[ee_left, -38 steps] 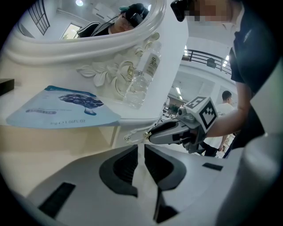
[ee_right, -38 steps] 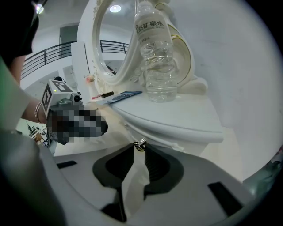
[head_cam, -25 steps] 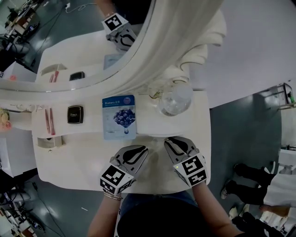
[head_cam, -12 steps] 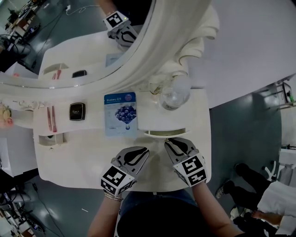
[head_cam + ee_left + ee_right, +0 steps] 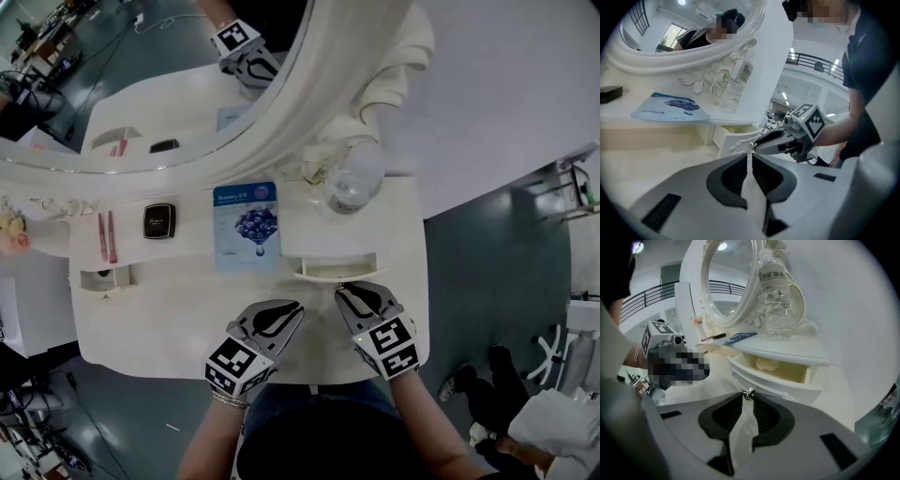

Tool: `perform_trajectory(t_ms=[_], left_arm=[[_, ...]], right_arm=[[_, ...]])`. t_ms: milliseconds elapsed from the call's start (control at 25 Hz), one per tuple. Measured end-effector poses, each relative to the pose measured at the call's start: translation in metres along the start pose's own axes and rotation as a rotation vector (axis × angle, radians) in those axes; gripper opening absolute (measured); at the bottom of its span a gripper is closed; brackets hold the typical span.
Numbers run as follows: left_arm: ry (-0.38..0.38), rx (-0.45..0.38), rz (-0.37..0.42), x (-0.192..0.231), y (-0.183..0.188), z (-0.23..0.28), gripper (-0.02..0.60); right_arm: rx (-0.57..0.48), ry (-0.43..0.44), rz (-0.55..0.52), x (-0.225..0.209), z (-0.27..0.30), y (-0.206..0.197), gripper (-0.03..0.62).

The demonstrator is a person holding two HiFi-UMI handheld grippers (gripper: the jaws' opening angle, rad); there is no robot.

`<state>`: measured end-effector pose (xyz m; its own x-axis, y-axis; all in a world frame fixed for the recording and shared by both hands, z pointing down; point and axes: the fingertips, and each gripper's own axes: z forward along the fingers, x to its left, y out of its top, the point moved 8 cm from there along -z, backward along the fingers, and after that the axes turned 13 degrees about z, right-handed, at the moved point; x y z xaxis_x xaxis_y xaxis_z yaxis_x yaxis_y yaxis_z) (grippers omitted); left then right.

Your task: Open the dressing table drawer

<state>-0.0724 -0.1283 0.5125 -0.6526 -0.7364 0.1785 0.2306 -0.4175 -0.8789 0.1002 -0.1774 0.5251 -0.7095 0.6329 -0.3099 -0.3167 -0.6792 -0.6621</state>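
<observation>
– Tongs on the right: what are they doing?

– The right tongs (image 5: 342, 289) are clamped on the small metal knob (image 5: 748, 393) of the drawer (image 5: 333, 267). In the right gripper view the knob sits pinched right at the tips of the two jaws.

– And the other pair?

– The left tongs (image 5: 296, 304) have their jaws together on nothing. They are lower than the water bottle (image 5: 352, 183) and off to its left in the head view, over the bare bench (image 5: 159, 319).

– So what has changed?

– A second ago the drawer front lay nearly flush under the ledge that carries the water bottle. Half a second ago a thin gap showed. Now the gap is wider, and the right tongs have come back toward the person with the knob.

– How far out is it?

– Partly. Just below the water bottle, the right gripper view shows the cream inside of the drawer and a pale rounded thing (image 5: 766, 364) lying in it. Much of the drawer is still under the ledge.

– Meaning for the job?

– I'd say the grip is holding and the pull is working. The drawer counts as open in part, and a further straight pull should finish it. The hold is only on the tips, so a slip off the knob looks like the main risk.
</observation>
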Motion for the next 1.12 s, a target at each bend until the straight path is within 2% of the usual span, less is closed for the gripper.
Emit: perform_trajectory(t_ms=[880, 1120], left_arm=[[-0.007, 0.002, 0.006, -0.011, -0.003, -0.007, 0.048], [-0.015, -0.002, 0.009, -0.014, 0.001, -0.009, 0.048]], right_arm=[[0.015, -0.006, 0.002, 0.006, -0.005, -0.012, 0.087], [-0.002, -0.009, 0.050, 0.006, -0.008, -0.012, 0.094]])
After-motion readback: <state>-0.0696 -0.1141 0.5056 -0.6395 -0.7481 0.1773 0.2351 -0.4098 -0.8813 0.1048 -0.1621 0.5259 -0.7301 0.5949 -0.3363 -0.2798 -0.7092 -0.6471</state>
